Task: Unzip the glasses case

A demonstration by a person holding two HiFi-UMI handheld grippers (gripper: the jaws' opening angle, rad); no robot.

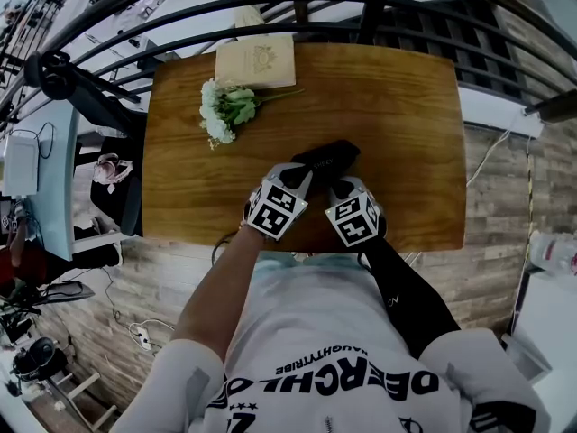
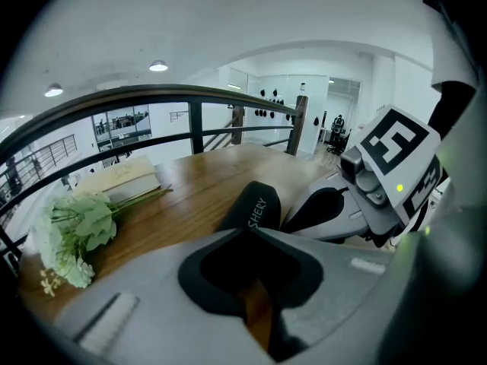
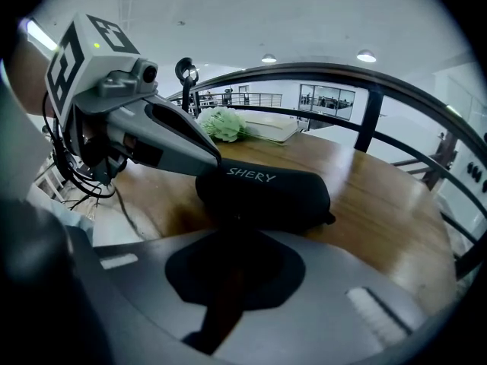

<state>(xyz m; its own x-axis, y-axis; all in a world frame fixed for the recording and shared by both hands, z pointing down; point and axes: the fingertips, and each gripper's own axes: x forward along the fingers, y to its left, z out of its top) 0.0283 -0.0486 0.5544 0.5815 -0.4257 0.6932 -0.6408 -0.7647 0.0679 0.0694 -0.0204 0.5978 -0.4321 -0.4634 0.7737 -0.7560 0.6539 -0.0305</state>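
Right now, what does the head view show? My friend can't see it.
The left tool and right tool meet at a black glasses case on a wooden table. White flowers and a book lie farther back.

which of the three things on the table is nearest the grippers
The black glasses case, lying right at the tips of the left gripper and right gripper; the white flower bunch and the cream book sit by the table's far edge.

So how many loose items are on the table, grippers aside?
3: the glasses case near the front edge, the white flower bunch toward the far left, and a cream book at the far edge just beyond it. Something small may be hidden near the front edge.
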